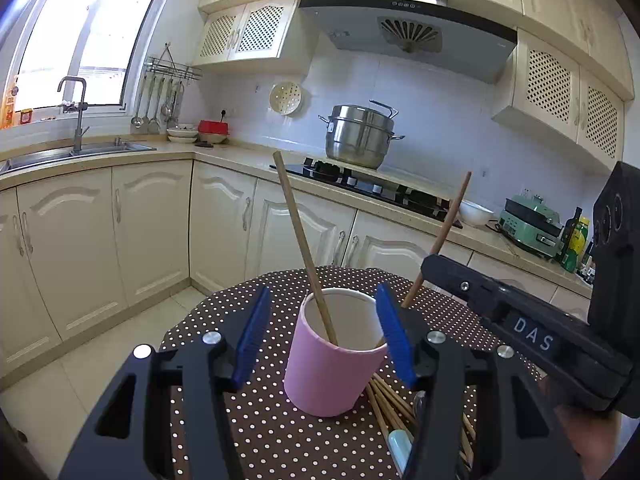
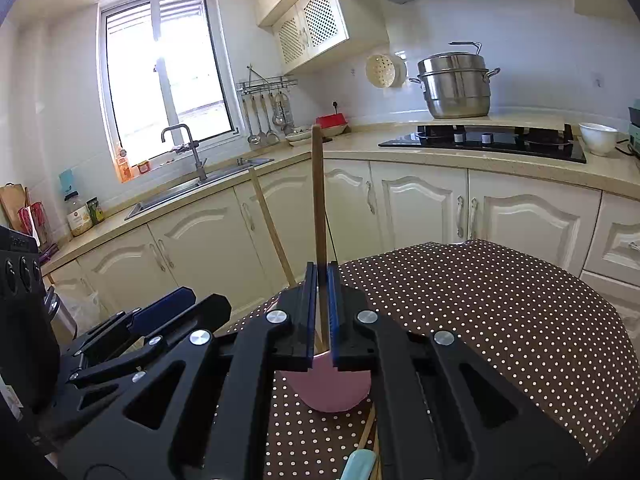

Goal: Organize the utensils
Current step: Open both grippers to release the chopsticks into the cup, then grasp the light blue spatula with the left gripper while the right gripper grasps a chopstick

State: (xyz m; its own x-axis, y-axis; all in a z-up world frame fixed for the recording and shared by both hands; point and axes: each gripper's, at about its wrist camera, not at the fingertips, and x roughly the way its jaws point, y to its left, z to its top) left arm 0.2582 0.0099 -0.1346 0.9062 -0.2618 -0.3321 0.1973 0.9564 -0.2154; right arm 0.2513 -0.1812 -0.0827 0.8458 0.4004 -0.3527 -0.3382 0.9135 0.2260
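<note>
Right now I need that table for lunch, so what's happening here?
Someone is sorting chopsticks into a pink cylindrical cup on the brown polka-dot table. The right gripper is shut on a wooden chopstick beside the cup. The left gripper is open around the cup. More chopsticks lie alongside.

cream cabinets (image 1: 152, 216) | bright window (image 2: 168, 76) | tiled floor (image 1: 80, 360), perhaps beige
</note>
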